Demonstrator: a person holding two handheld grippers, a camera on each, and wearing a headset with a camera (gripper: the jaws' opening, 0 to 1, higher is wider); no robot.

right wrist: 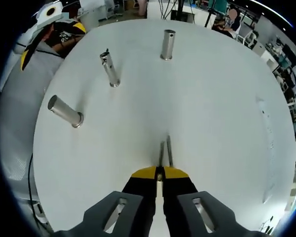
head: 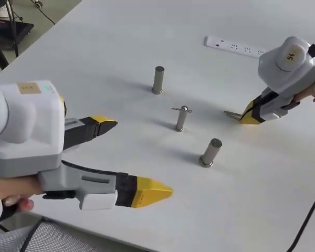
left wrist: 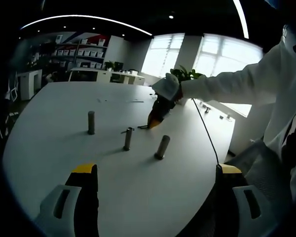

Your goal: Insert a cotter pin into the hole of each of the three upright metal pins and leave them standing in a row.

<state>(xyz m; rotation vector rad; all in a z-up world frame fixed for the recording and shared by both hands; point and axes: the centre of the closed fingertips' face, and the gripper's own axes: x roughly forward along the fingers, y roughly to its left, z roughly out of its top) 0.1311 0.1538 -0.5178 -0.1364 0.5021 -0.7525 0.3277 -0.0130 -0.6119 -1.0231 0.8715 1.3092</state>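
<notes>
Head view first: three pins stand in a diagonal row on the white worktop (head: 121, 47). They are the far metal pin (head: 158, 80), the middle metal pin (head: 181, 122) and the near metal pin (head: 211, 152). The middle one has a fitted cotter pin (head: 181, 109) through its top; the other two tops are bare. The left hand-held gripper (head: 140, 156) sits at the lower left with its yellow-tipped jaws well apart, nothing between them. The right hand-held gripper (head: 247, 116) is just right of the middle pin, low over the worktop, pinching a loose cotter pin (head: 232, 113) that points toward the row. A power strip (head: 234, 46) lies near the far edge.

Left gripper view: its own jaws are wide apart at the bottom, with the same row ahead. The right hand-held gripper (left wrist: 157, 117) is behind the row on a white sleeve (left wrist: 227, 84).

Right gripper view: the jaws are together, clamped on the loose cotter pin (right wrist: 165, 150), whose two legs stick straight forward. The near metal pin (right wrist: 65, 111), middle metal pin (right wrist: 110, 69) and far metal pin (right wrist: 167, 44) stand beyond, well apart from it.
</notes>
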